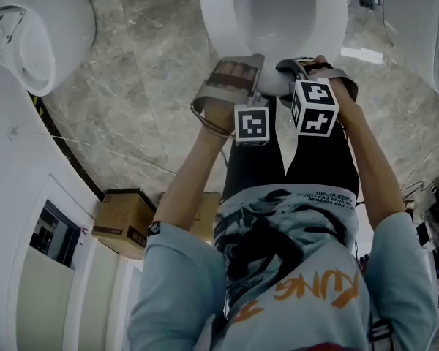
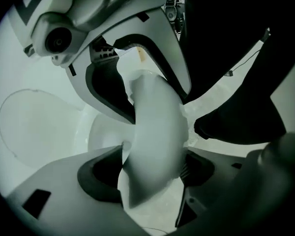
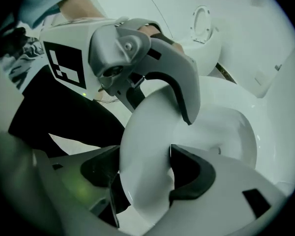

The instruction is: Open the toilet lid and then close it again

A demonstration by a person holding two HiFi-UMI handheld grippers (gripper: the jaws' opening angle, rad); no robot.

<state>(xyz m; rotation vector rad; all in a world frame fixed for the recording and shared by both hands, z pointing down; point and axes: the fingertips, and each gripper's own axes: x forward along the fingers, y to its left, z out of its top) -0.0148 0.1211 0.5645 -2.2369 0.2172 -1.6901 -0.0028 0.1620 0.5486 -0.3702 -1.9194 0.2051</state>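
Left gripper [image 2: 152, 168]: jaws clamped on the front edge of the toilet lid [image 2: 150, 117], one pad against each face. Right gripper [image 3: 146, 168]: I read the same, clamped on the lid just beside the left one. The lid's front edge is lifted off the toilet bowl [image 3: 236, 124], which shows open behind it. Grey marble floor [image 1: 146, 86] surrounds the toilet.

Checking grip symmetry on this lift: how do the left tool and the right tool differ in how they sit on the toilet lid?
The left tool sits on the left of the lid's front edge, the right tool beside it on the right. The left tool's marker cube faces the head view squarely; the right tool's marker cube is turned, showing two faces. Both are shut on the lid's edge.
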